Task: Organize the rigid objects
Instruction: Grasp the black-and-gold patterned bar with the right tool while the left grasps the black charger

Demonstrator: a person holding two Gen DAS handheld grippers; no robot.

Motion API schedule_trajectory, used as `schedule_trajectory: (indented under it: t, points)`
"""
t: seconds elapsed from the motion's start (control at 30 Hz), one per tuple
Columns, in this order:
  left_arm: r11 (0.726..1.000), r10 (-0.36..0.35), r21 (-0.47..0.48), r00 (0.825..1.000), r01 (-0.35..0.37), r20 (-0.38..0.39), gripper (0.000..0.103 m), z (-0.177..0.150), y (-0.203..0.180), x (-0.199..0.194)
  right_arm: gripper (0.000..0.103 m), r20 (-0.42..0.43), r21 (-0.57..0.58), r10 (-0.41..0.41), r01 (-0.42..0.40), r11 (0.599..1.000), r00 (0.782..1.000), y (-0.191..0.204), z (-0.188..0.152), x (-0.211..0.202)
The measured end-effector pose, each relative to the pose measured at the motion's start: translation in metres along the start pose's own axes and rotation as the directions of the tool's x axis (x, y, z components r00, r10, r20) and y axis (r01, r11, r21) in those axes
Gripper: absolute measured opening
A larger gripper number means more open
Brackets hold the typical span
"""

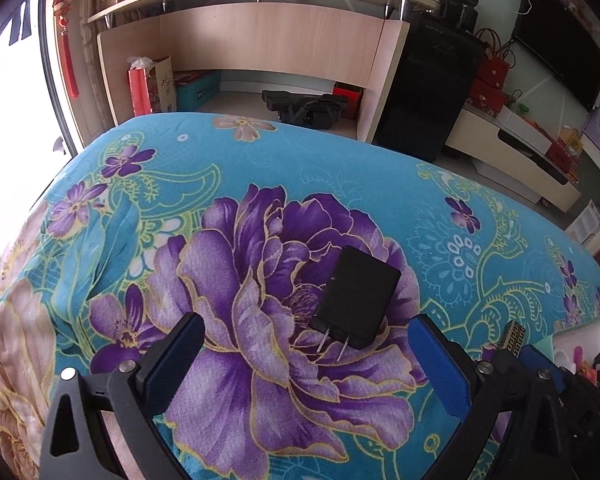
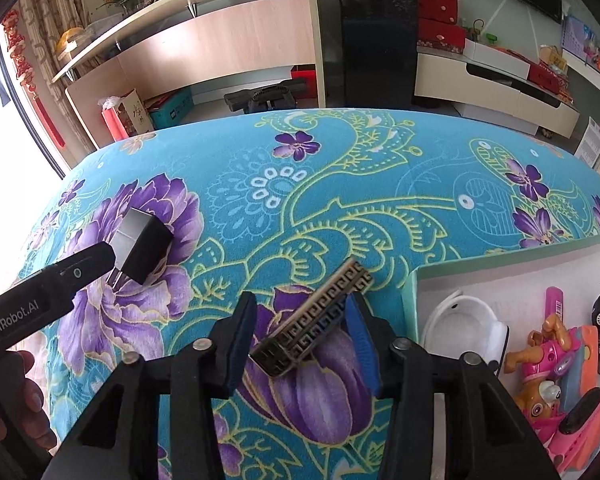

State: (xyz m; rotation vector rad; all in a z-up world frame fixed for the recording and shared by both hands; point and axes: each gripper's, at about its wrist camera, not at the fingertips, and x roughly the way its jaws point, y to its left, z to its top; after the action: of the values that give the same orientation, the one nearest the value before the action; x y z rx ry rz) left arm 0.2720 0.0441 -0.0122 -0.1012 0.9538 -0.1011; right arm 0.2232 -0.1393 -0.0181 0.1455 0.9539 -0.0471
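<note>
Patterned bar [image 2: 311, 322]: on floral cloth [image 2: 300, 184], left of box [image 2: 410, 300]. Stiff, probably light; grip its long sides. Right gripper [image 2: 300, 344] straddles it, seemingly unclamped. Left gripper [image 1: 304, 360] apart near charger [image 1: 356, 300].

Toy-filled box [image 2: 414, 280] cut off by right frame edge

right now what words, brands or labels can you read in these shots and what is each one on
"GenRobot.AI" on the arm of the left gripper, in the right wrist view.
"AUX" on the top front of the black appliance beyond the table.
The bag on the floor carries brush-style characters, too small to read.
The black charger shows no print.
The patterned bar between the right gripper jaws has only a key-pattern ornament, no text.
</note>
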Motion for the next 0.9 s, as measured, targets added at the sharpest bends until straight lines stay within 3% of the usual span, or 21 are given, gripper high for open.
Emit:
schedule_trajectory:
  t: [0.23, 0.47, 0.57, 0.9]
  points:
    - [0.999, 0.014, 0.048, 1.000, -0.013, -0.018, 0.088, 0.004, -0.011, 0.019, 0.036, -0.007, -0.006, 0.000, 0.000, 1.000, 1.000, -0.002, 0.004, 0.011]
    - [0.995, 0.019, 0.102, 0.999, -0.015, -0.039, 0.067, 0.005, -0.025, 0.033, 0.034, 0.000, -0.019, -0.001, 0.001, 1.000, 1.000, -0.001, 0.004, 0.013]
    - [0.991, 0.041, 0.131, 0.998, -0.035, -0.044, 0.046, 0.004, -0.033, 0.036, 0.034, -0.006, -0.026, -0.002, 0.002, 1.000, 1.000, 0.000, 0.003, 0.015]
    - [0.996, 0.073, 0.062, 0.996, -0.070, -0.049, 0.042, -0.014, -0.026, 0.014, 0.030, -0.014, -0.034, 0.023, -0.023, 0.999, 1.000, -0.001, -0.002, 0.011]
